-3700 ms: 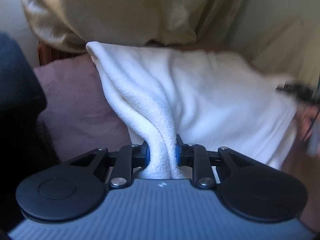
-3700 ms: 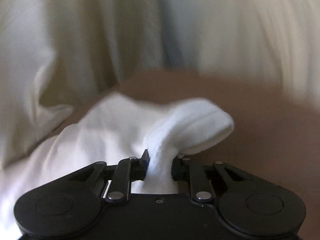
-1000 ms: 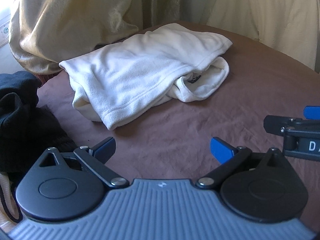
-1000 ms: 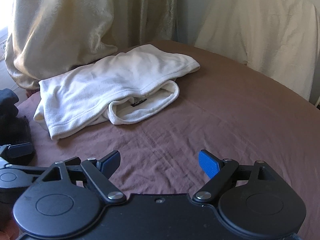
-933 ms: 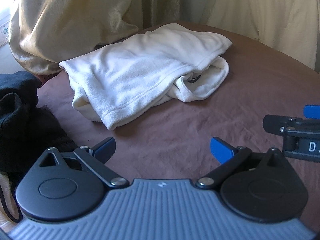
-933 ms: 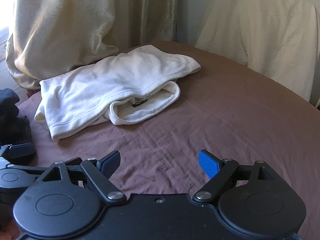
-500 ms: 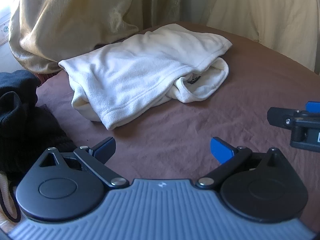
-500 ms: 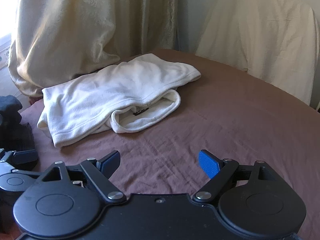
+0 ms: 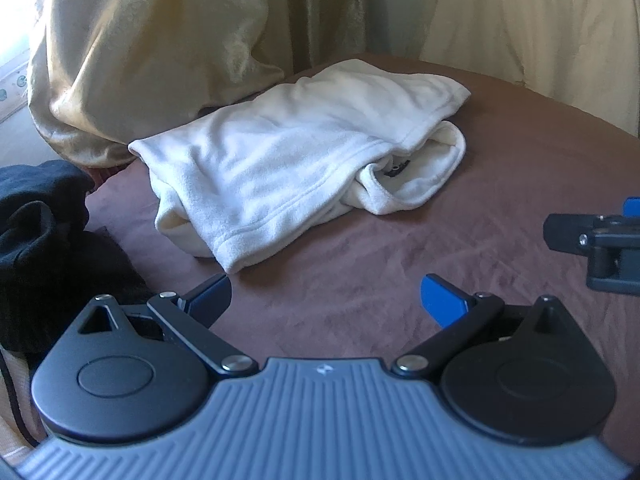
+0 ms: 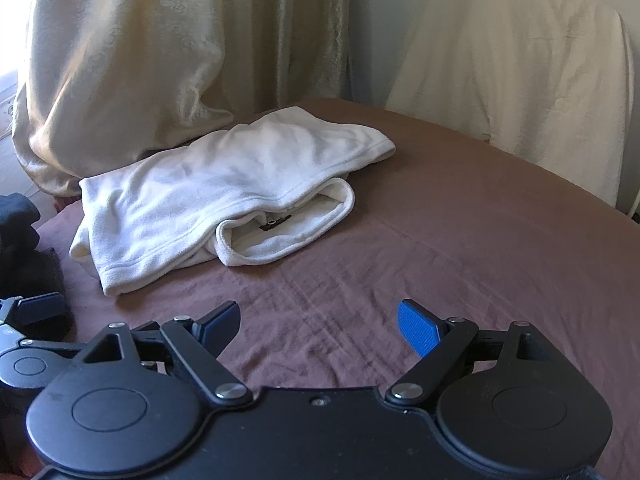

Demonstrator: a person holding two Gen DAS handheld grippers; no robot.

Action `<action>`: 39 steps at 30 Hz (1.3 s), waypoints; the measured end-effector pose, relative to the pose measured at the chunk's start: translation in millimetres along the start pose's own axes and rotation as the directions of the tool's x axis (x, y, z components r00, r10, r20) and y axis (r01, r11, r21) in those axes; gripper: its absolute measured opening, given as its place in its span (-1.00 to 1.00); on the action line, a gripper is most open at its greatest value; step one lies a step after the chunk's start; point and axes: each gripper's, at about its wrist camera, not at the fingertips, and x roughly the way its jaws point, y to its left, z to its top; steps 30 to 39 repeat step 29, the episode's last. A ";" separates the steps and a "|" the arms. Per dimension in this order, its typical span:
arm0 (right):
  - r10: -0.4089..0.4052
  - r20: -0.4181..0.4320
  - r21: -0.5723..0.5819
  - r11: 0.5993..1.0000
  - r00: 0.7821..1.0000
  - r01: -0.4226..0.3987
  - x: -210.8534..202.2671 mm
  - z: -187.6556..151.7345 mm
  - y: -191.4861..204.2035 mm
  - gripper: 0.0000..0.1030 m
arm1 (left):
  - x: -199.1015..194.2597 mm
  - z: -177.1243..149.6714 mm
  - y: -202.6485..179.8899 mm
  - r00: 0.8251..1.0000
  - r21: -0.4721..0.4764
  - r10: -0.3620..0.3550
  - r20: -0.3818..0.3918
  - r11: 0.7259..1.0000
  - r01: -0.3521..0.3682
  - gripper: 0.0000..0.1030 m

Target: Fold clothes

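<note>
Fleece (image 9: 296,168) lies folded on the desk (image 9: 500,216), ahead of both tongs and touching neither.

Left tongs (image 9: 326,296): jaws wide apart, nothing between them, blue pads (image 9: 442,300) over bare brown cloth. Nearest fleece corner sits just beyond the left pad. Right edge of the left view shows part of the right tongs (image 9: 600,244), beside and apart.

Right tongs (image 10: 318,324): jaws wide apart too, nothing held, blue pad (image 10: 418,328) over wrinkled brown cloth. Left tongs (image 10: 28,312) show at the lower left edge of this view.

Fleece (image 10: 224,192) is white, a rough rectangle running from near left to far right. Top layer has a hemmed edge facing the tongs. A lower layer sticks out at the front right as a rounded collar-like loop, with a small dark label (image 10: 274,222) inside it. Fold is uneven; a lump of cloth bulges at the near left end.

Dark clothes (image 9: 36,236) are piled at the left of the desk, near the fleece but apart from it. In the right view only a sliver of them (image 10: 24,240) shows.

Desk carries a brown cover with creases, its edge curved at the right.

Behind the desk: a beige curtain (image 10: 140,60) hangs to the floor on the left; a cream-covered chair (image 10: 516,76) stands at the right, close to the desk edge.
</note>
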 end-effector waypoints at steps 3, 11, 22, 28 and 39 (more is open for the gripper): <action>0.000 -0.003 0.000 1.000 1.000 0.000 1.0 -0.1 0.4 0.73 | 0.2 -0.9 -1.4 1.000 -0.002 -0.001 -0.006 1.000 0.001 1.00; -0.010 -0.012 0.009 1.000 1.000 0.010 3.9 -0.6 2.8 0.73 | -0.5 -1.6 -2.7 1.000 0.003 -0.005 -0.005 1.000 0.005 1.00; -0.011 -0.022 0.013 1.000 1.000 0.011 6.4 -2.1 1.9 0.73 | 1.3 -1.4 -3.9 1.000 0.002 -0.010 -0.020 1.000 0.010 1.00; -0.014 -0.028 0.015 1.000 1.000 0.014 8.3 -2.7 2.7 0.73 | 4.4 -2.2 -1.4 0.999 0.000 -0.019 -0.036 1.000 0.019 1.00; -0.014 -0.029 0.015 1.000 0.999 0.015 8.7 -2.8 2.9 0.73 | 4.7 -2.3 -1.3 0.999 0.000 -0.018 -0.037 1.000 0.018 1.00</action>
